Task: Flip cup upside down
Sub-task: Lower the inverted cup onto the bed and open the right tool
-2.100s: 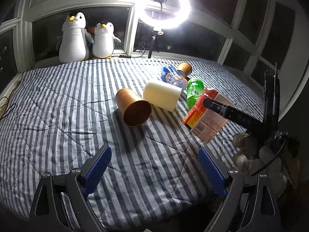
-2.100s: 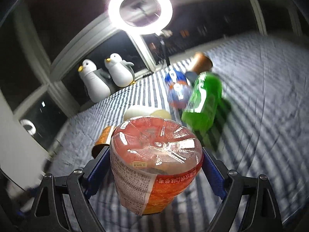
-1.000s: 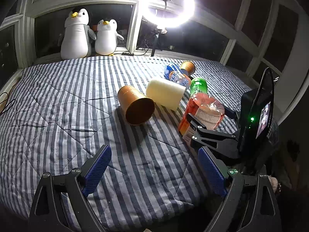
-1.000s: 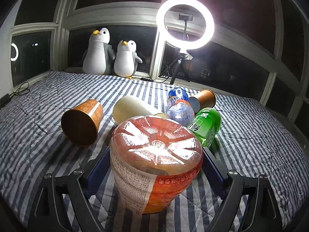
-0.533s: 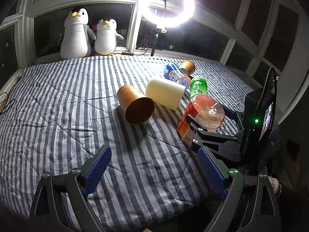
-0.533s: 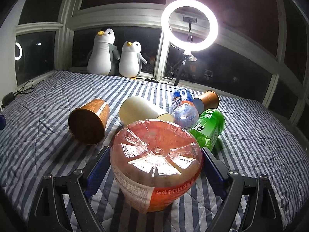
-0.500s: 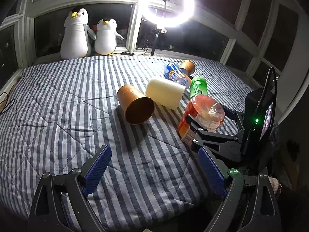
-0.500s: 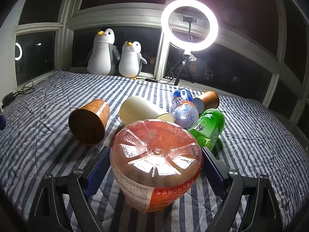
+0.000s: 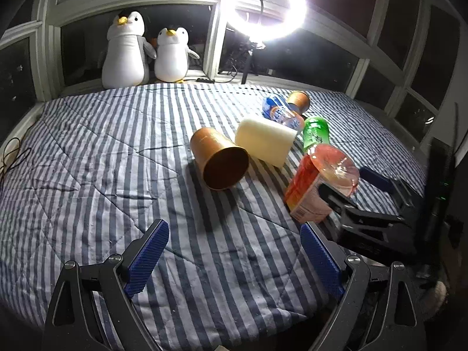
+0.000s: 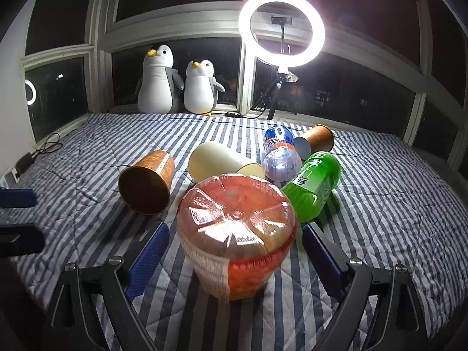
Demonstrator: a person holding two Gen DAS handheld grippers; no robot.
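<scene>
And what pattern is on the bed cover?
Blue and white stripes on the bed cover, clearest in the left wrist view.

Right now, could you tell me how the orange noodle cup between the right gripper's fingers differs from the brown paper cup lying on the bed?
The noodle cup stands on its lid end, base up; the brown paper cup lies on its side. The noodle cup is sealed in shiny printed wrap; the brown paper cup is open, its hollow mouth facing the cameras. The noodle cup sits between the right gripper's fingers; the brown cup lies apart, untouched. Both rest on the striped bedspread.
</scene>
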